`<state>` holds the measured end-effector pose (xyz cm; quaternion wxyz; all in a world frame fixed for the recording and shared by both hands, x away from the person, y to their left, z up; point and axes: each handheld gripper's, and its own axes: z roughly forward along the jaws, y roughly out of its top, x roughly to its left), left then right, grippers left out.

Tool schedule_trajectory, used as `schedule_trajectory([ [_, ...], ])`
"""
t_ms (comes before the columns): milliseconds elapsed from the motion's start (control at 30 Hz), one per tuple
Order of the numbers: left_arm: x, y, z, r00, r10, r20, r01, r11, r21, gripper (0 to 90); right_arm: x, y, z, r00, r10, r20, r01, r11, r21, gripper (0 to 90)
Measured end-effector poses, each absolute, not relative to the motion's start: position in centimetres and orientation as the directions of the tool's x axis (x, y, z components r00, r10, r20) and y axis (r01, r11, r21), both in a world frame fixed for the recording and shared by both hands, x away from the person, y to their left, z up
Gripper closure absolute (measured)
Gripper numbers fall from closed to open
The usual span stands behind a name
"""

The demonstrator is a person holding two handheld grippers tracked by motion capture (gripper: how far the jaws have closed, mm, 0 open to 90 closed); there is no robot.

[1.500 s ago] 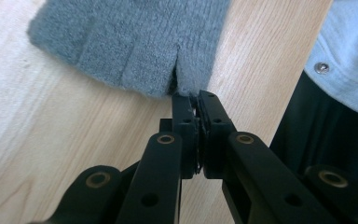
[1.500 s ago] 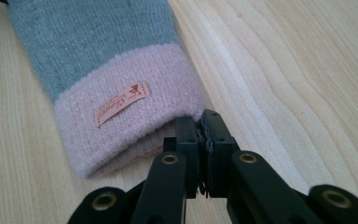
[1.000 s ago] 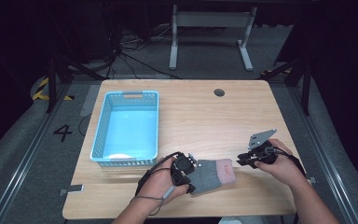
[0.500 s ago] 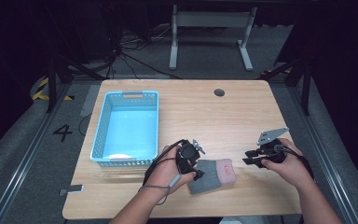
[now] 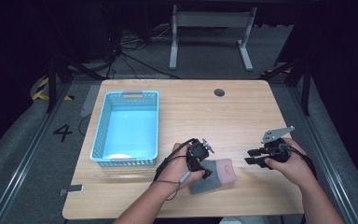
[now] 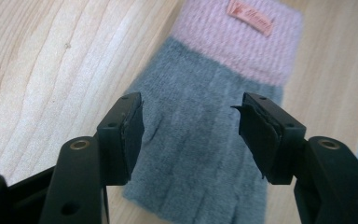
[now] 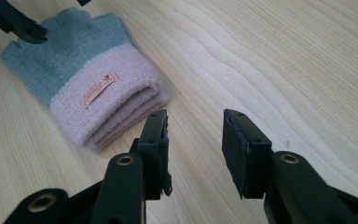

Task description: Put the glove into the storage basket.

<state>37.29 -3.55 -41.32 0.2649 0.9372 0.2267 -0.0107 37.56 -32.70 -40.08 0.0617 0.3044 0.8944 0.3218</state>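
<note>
A folded grey knit glove [image 5: 216, 175] with a pink cuff and a small label lies near the table's front edge. My left gripper [image 5: 206, 171] hovers over its grey end, open. In the left gripper view the glove [image 6: 200, 116] lies under the spread jaws of the left gripper [image 6: 191, 133], whose pads do not press it. My right gripper [image 5: 254, 157] stands open just right of the cuff. In the right gripper view the right gripper [image 7: 193, 140] has bare wood between its jaws, with the glove [image 7: 88, 79] beyond. Both pairs of jaws have just been opening.
A light blue plastic basket [image 5: 101, 130] stands at the left of the wooden table [image 5: 223, 121], with something pale at its near end. A round cable hole [image 5: 219, 92] sits near the far edge. Dark floor, cables and a grey stand lie beyond.
Both grippers have opened. The left one has shifted right over the glove's grey end, and the right one has come off the pink cuff and drawn back a little to the right.
</note>
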Motion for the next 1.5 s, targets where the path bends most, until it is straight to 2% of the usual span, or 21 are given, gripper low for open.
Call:
schedule_trajectory([
  [433, 37.3, -5.4, -43.0, 0.909, 0.395, -0.129, 0.408, -0.786, 0.465, 36.0, 37.4, -32.8, -40.0, -0.816, 0.564, 0.126, 0.507, 0.596, 0.623, 60.6],
  [967, 36.9, -6.5, -43.7, 0.935, 0.346, -0.076, 0.344, -0.834, 0.432, 20.1, 37.3, -32.5, -40.3, -0.824, 0.549, 0.143, 0.506, 0.598, 0.622, 58.6],
  [1200, 36.9, -7.0, -43.5, 0.938, 0.34, -0.06, 0.336, -0.858, 0.389, 21.2, 37.1, -33.0, -40.3, -0.817, 0.557, 0.146, 0.513, 0.589, 0.625, 58.3],
  [1500, 37.2, -7.3, -43.3, 0.937, 0.345, -0.057, 0.342, -0.87, 0.355, 30.5, 36.9, -33.1, -40.3, -0.814, 0.56, 0.156, 0.522, 0.585, 0.621, 57.6],
])
